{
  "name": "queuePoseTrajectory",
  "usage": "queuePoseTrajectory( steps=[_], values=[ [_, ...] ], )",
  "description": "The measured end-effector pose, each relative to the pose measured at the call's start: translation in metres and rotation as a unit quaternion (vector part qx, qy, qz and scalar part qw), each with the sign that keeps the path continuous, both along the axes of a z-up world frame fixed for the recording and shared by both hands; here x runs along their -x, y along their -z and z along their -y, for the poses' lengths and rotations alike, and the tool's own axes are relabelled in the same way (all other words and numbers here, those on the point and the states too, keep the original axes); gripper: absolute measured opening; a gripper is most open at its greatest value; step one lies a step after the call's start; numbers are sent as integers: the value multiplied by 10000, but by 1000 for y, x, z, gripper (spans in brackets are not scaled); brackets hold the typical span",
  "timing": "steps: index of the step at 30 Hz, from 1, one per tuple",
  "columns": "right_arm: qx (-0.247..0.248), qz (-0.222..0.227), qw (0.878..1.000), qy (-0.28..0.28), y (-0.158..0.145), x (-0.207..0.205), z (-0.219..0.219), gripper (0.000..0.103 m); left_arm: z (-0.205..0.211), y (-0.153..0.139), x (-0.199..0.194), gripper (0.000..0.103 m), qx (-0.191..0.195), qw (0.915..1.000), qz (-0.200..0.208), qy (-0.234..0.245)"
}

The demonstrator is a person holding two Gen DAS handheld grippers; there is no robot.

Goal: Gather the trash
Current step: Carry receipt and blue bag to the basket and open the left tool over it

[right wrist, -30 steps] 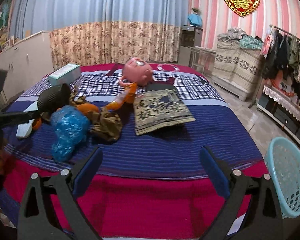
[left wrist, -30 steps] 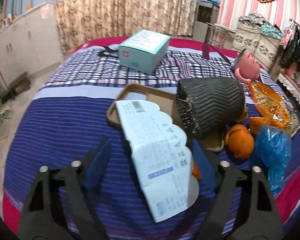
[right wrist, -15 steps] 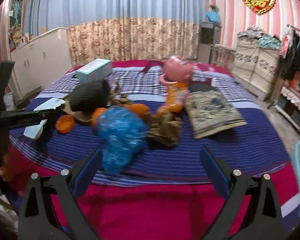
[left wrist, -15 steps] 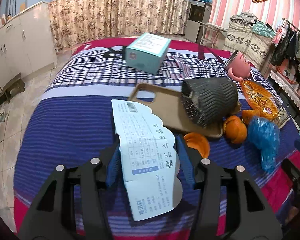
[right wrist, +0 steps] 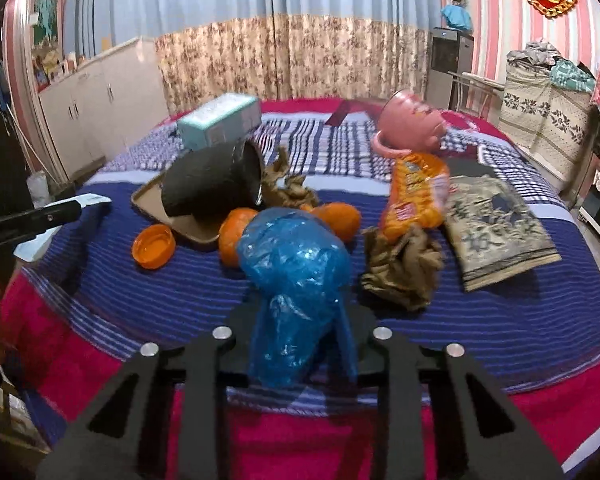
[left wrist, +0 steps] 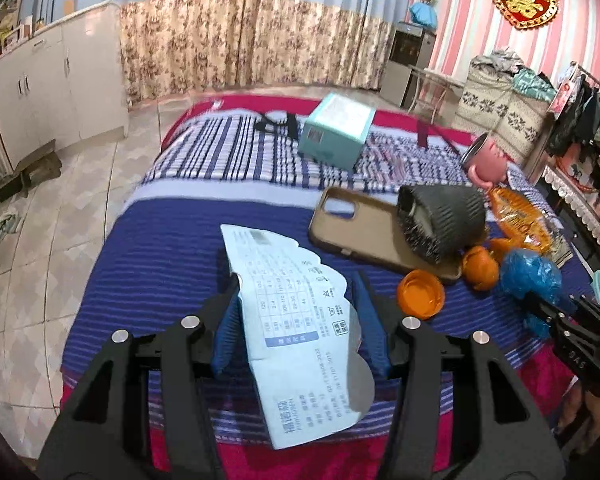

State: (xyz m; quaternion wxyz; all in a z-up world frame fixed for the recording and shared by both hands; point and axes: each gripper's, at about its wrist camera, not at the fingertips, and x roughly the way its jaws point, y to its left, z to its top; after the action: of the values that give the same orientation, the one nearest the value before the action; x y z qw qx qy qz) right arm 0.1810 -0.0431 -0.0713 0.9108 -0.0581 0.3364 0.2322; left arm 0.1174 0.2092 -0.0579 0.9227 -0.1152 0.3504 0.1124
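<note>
The lower end of the pale blue printed paper package (left wrist: 300, 328) runs down between my left gripper (left wrist: 296, 320) fingers, where the blue pads (left wrist: 226, 326) cover its side edges; my left jaws are clamped on it, and its long axis points away from me toward the phone case, far end tilted up and left. My right gripper (right wrist: 300, 332) is closing its jaws on the crumpled blue plastic bag (right wrist: 296, 276), with the bag's narrow tail between the pads and its bulging top facing away (the pads themselves are mostly buried in the plastic). Behind the bag, the orange fruit (right wrist: 236, 236) is half hidden, and the brown phone case (left wrist: 364, 228) lies partly under the tipped dark ribbed cup (left wrist: 440, 216). The orange round lid (left wrist: 420, 294) sits just beside the case. The striped blue bed cover (left wrist: 160, 264) is bare to the left of the package, up to the bed's edge and the tiled floor (left wrist: 72, 216) beyond. At the near edge the cover drops to a red skirt, blurred in both views.
</note>
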Motion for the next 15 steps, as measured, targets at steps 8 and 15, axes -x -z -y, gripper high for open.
queuePoseTrajectory(
  steps=[8,15],
  values=[
    [-197,434,9987,179,-35,16,54,28,33,-16,-4,52,-187,9992,236,266],
    [-42,814,9936,778,-65,15,127,28,79,-32,-12,52,-336,9962,461,652]
  ],
)
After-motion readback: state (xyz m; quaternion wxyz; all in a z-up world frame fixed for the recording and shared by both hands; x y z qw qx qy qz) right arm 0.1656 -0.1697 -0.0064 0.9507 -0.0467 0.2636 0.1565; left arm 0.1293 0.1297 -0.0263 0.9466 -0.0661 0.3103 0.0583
